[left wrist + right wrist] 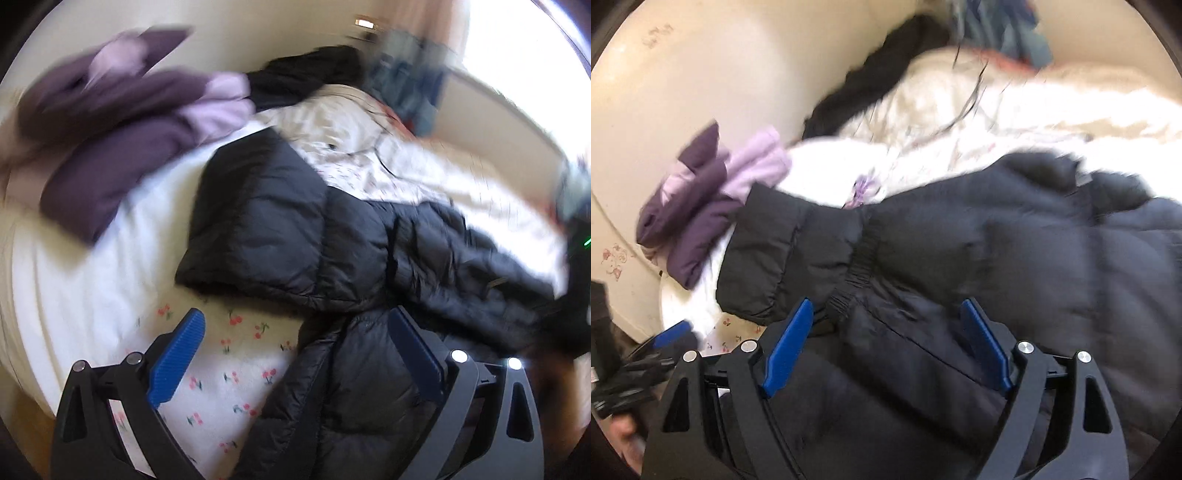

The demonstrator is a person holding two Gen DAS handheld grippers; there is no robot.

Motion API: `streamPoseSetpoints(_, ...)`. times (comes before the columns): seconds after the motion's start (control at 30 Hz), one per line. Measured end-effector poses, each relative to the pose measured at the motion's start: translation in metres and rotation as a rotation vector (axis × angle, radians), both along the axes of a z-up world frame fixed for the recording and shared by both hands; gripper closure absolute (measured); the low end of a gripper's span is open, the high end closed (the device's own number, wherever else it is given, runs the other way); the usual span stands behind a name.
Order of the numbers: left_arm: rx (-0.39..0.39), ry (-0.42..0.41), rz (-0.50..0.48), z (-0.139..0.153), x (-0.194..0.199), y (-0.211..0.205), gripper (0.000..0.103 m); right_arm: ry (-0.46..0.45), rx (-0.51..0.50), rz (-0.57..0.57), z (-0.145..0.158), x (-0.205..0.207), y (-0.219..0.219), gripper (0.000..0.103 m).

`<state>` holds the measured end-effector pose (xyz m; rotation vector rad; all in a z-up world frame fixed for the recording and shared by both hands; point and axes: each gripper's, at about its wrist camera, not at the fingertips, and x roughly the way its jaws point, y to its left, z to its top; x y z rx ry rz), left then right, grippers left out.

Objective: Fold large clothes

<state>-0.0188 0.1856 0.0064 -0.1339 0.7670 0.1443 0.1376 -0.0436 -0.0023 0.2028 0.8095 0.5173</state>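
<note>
A black puffer jacket (295, 221) lies spread across the bed, one sleeve folded over its body. My left gripper (295, 319) hovers open above the jacket's near edge, its blue fingers wide apart and pinching nothing. In the right wrist view the same jacket (997, 251) fills the middle, with an elastic sleeve cuff (851, 284) just ahead. My right gripper (886, 306) stands open over that sleeve, with the pads clear of the fabric. The left gripper's blue finger (670, 334) shows at the lower left.
A folded purple and lilac jacket (122, 122) (698, 221) rests at the bed's left side. A cherry-print sheet (229, 369) covers the near mattress, and a white quilt (369, 147) is bunched behind. Another black garment (310, 74) and blue clothing (410, 85) lie at the far end by the wall.
</note>
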Motion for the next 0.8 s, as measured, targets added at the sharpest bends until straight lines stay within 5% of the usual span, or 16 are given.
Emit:
streamPoseSetpoints(0.1, 0.152, -0.016, -0.112, -0.002, 0.012, -0.025, 0.008, -0.059, -0.084, -0.124, 0.014, -0.04, -0.045, 0.015)
streamPoseSetpoints(0.33, 0.318, 0.035, -0.28, -0.026, 0.052, -0.063, 0.008, 0.006, 0.156, -0.314, -0.023, -0.083, -0.143, 0.015)
streamPoseSetpoints(0.47, 0.32, 0.11, -0.35, -0.047, 0.075, -0.064, 0.008, 0.061, 0.281, -0.308, -0.034, -0.075, -0.157, 0.015)
streamPoseSetpoints(0.57, 0.245, 0.128, -0.369, -0.056, 0.089, -0.056, 0.01, 0.067, 0.294, -0.285, -0.033, -0.073, -0.156, 0.015)
streamPoseSetpoints(0.67, 0.177, 0.16, -0.358, -0.065, 0.105, -0.048, 0.025, 0.047, 0.28, -0.268, -0.025, -0.073, -0.149, 0.015)
streamPoseSetpoints(0.73, 0.173, 0.21, -0.349, -0.073, 0.114, -0.046, 0.068, 0.042, 0.275, -0.266, -0.023, -0.072, -0.144, 0.015)
streamPoseSetpoints(0.8, 0.166, 0.234, -0.335, -0.074, 0.118, -0.042, 0.091, 0.049, 0.279, -0.271, -0.023, -0.071, -0.144, 0.015)
